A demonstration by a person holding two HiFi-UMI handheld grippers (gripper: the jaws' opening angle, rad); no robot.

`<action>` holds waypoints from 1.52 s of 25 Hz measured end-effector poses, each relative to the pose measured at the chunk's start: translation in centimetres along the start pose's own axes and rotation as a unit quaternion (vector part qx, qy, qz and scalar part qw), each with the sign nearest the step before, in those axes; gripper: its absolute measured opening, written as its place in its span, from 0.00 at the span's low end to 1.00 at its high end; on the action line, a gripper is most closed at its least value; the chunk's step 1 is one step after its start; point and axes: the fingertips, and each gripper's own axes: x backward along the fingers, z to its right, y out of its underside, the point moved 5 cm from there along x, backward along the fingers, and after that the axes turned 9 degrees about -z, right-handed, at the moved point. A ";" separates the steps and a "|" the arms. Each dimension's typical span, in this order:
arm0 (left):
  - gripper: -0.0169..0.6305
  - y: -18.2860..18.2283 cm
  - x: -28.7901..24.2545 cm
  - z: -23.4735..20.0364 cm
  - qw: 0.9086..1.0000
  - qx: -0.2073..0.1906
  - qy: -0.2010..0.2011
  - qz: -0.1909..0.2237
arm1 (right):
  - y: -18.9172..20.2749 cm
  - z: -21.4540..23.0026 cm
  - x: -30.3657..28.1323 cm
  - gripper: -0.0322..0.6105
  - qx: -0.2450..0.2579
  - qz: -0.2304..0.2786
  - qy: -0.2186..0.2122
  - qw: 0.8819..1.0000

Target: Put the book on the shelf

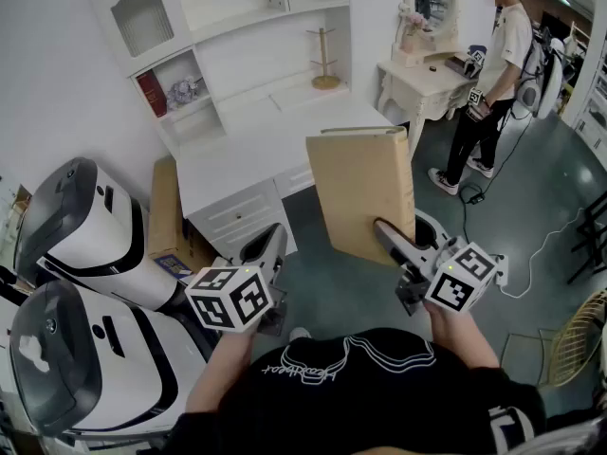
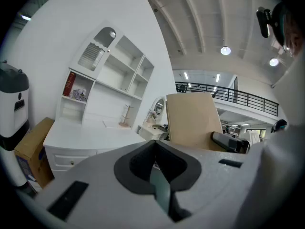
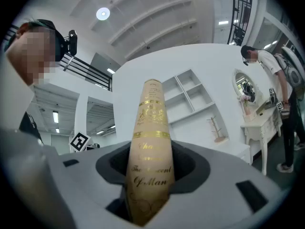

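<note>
A tan hardback book (image 1: 360,192) stands upright in the air before the white desk (image 1: 256,154), with my right gripper (image 1: 384,230) shut on its lower edge. In the right gripper view the gold-lettered spine of the book (image 3: 150,147) rises between the jaws of the right gripper (image 3: 150,190). The white shelf unit (image 1: 237,27) stands on the desk, beyond the book. My left gripper (image 1: 270,249) hangs lower left of the book, shut and holding nothing. From the left gripper view the book (image 2: 193,120) shows to the right of the shelf unit (image 2: 114,75).
Two white machines (image 1: 76,235) and a cardboard box (image 1: 166,207) crowd the left side. A red book (image 1: 152,93) sits in a left cubby. A wooden stand (image 1: 325,60) is on the desk. A person (image 1: 493,74) stands by a dressing table (image 1: 427,74) at right.
</note>
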 end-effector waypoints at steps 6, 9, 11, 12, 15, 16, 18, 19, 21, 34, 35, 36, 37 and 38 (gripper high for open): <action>0.03 0.4 0.0 0.1 1.000 0.000 0.001 -0.003 | 0.1 0.1 0.5 0.37 0.002 0.003 0.007 1.000; 0.03 0.5 -0.1 -0.2 1.000 -0.001 0.002 -0.003 | 0.3 0.1 0.4 0.37 -0.002 0.002 0.010 1.000; 0.03 0.5 -0.2 -0.3 1.000 -0.008 -0.001 -0.003 | 0.2 0.2 0.3 0.37 -0.002 0.002 0.013 1.000; 0.03 0.4 -0.2 -0.3 1.000 -0.011 -0.003 -0.003 | 0.1 0.3 0.3 0.37 -0.001 0.003 0.015 1.000; 0.03 0.0 -0.8 -0.1 1.000 -0.011 -0.007 -0.006 | -0.5 1.2 0.3 0.37 -0.001 0.006 0.019 1.000; 0.03 -0.1 -1.0 -0.1 1.000 -0.010 -0.009 -0.007 | -0.6 1.5 0.2 0.37 -0.001 0.007 0.020 1.000; 0.03 -0.3 -1.2 -0.5 1.000 -0.009 -0.009 -0.009 | -0.7 1.9 -0.3 0.37 0.002 0.008 0.022 1.000; 0.03 -0.3 -1.4 -0.7 1.000 -0.006 -0.006 -0.010 | -0.7 2.1 -0.6 0.37 0.005 0.008 0.023 1.000; 0.03 -0.4 -2.0 -1.1 1.000 0.002 0.005 -0.015 | -0.7 2.5 -1.3 0.37 0.009 0.007 0.026 1.000; 0.03 -3.7 -8.5 -8.3 0.999 0.006 0.016 -0.030 | -0.9 7.3 -9.8 0.37 -0.001 0.003 0.030 1.000; 0.03 -4.4 -9.2 -9.2 0.999 0.007 0.017 -0.031 | -1.2 7.8 -10.9 0.37 -0.004 0.002 0.031 1.000; 0.03 -5.1 -10.0 -10.1 0.999 0.008 0.018 -0.030 | -1.4 8.4 -12.1 0.37 -0.007 0.001 0.031 0.999; 0.03 -5.9 -10.7 -11.1 0.999 0.009 0.019 -0.031 | -1.8 9.1 -13.3 0.37 -0.010 0.000 0.031 0.999; 0.03 -6.7 -11.5 -12.1 0.999 0.011 0.021 -0.031 | -2.2 9.7 -14.5 0.37 -0.012 -0.001 0.032 0.999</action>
